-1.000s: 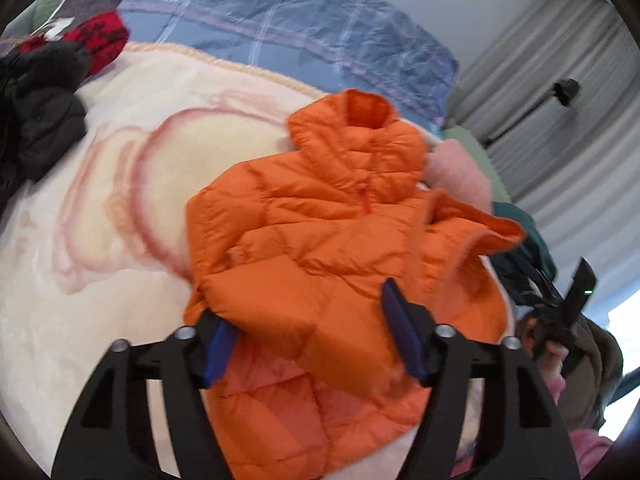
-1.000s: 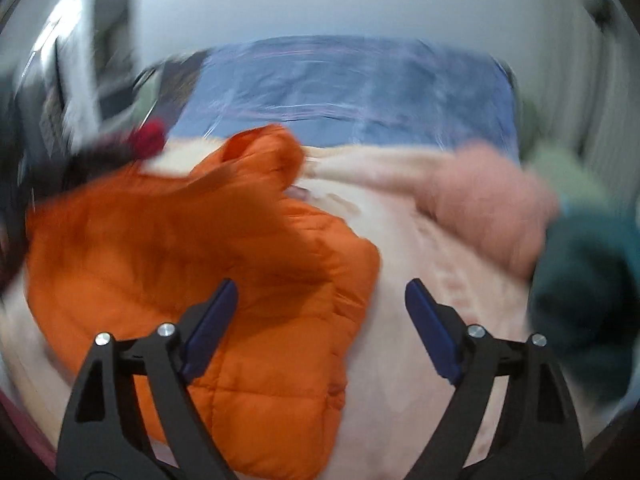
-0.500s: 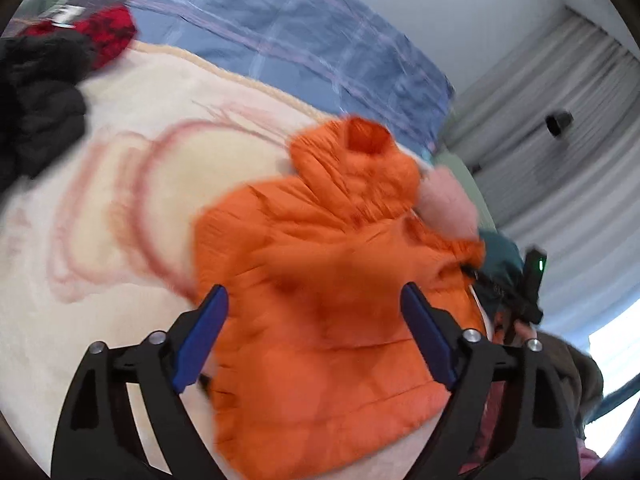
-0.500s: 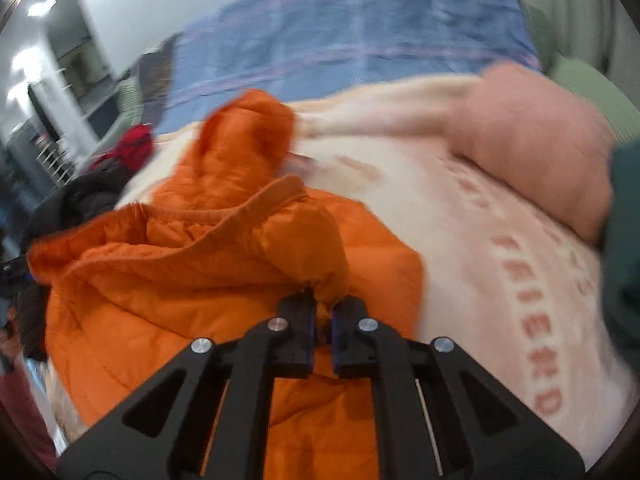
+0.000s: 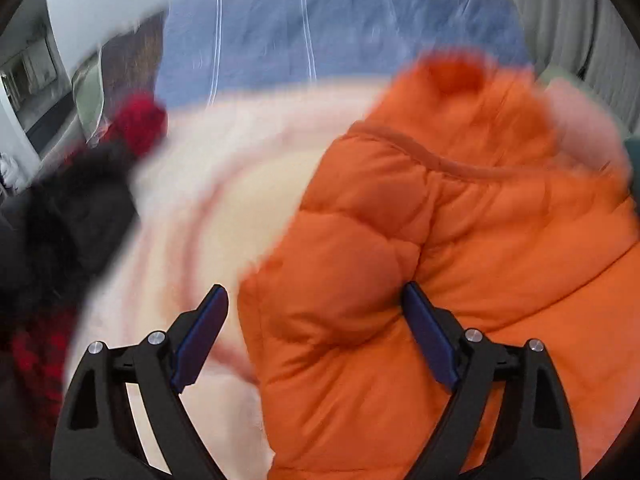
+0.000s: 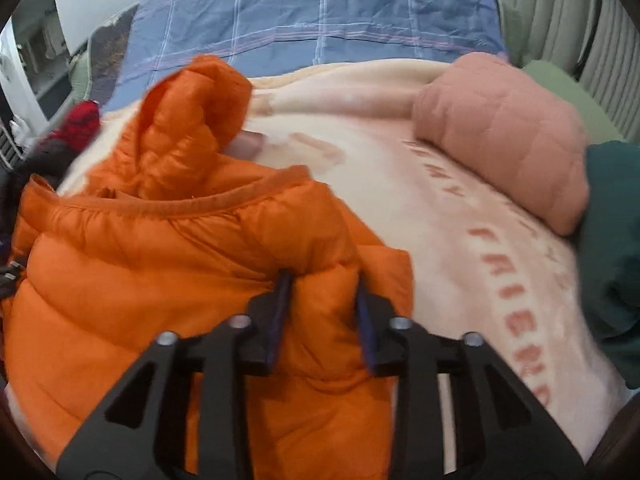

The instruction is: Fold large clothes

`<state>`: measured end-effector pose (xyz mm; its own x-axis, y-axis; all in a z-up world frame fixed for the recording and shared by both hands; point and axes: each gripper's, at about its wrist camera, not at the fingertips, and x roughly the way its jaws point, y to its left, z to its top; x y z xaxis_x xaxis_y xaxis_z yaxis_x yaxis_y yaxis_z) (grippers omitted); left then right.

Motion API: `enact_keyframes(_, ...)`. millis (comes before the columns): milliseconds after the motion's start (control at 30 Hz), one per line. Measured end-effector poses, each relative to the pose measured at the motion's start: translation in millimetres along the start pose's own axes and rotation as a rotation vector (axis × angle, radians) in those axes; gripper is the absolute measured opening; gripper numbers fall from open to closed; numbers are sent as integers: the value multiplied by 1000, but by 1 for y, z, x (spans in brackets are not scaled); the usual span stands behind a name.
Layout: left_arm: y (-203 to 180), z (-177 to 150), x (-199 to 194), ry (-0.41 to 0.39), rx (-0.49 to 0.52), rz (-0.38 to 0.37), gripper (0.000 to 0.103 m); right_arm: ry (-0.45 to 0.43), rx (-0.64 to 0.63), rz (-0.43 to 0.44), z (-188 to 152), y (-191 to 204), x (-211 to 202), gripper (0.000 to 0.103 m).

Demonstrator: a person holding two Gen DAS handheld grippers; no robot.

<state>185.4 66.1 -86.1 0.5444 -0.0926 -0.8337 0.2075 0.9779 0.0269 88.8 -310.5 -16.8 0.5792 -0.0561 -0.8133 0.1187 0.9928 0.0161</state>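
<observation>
An orange puffer jacket [image 5: 460,216] lies on a cream blanket [image 5: 208,200], hood towards the blue bedding. My left gripper [image 5: 314,290] hangs open over the jacket's left edge; the left pad is over the blanket and the right pad over the padding, neither pressing. In the right wrist view the jacket [image 6: 140,272] is bunched with a hemmed edge folded across it. My right gripper [image 6: 321,278] has a puffy fold of the jacket filling the gap between its pads; its jaws are opening.
A folded pink quilted garment [image 6: 508,136] and a dark green garment [image 6: 612,240] lie at the right of the blanket [image 6: 440,220]. A black garment [image 5: 68,224] and a red one [image 5: 140,120] sit at the left. Blue checked bedding [image 6: 320,12] lies behind.
The right gripper closed on a fold at the jacket's right edge and has since widened, the fold still between its pads. The left gripper let go, opened wide and swung down to the jacket's left edge.
</observation>
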Motion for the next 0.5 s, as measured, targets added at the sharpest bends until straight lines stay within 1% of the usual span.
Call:
enact_keyframes(33,7,-4,8,18,-53,-46,92,-8,-5,2,-2,-1,0,45)
enact_keyframes(67,15,-7,10,31,-104,-83,92,-21,-2,1,-5,-3,-4,49)
enact_keyframes(100,21,-8,9,40,-125,-101,92,-28,6,-6,-6,-6,-8,56)
enact_keyframes(167,25,-8,-5,22,-109,-67,91,-77,53,-35,-5,-13,-25,59)
enact_keyframes(233,26,-6,-24,-5,-89,-31,89,-164,85,5,-7,-12,-55,58)
enact_keyframes(267,25,-6,-33,-24,-89,-27,88,-203,83,49,-8,-9,-68,53)
enact_keyframes(300,26,-5,-45,-52,-93,-31,87,-244,59,117,-8,-1,-83,45)
enact_keyframes(333,25,-2,-63,-97,-103,-49,85,-261,25,161,-9,8,-92,42)
enact_keyframes(367,23,1,-78,-139,-109,-77,83,-265,-14,183,-9,18,-96,40)
enact_keyframes(400,19,3,-90,-176,-108,-111,77,-260,-58,191,-9,30,-97,40)
enact_keyframes(433,10,9,-102,-214,-101,-163,70,-242,-95,191,-8,42,-92,39)
enact_keyframes(467,0,11,-108,-236,-94,-198,65,-225,-115,182,-6,50,-85,38)
enact_keyframes(500,-10,11,-108,-243,-82,-212,61,-204,-115,158,-5,55,-72,38)
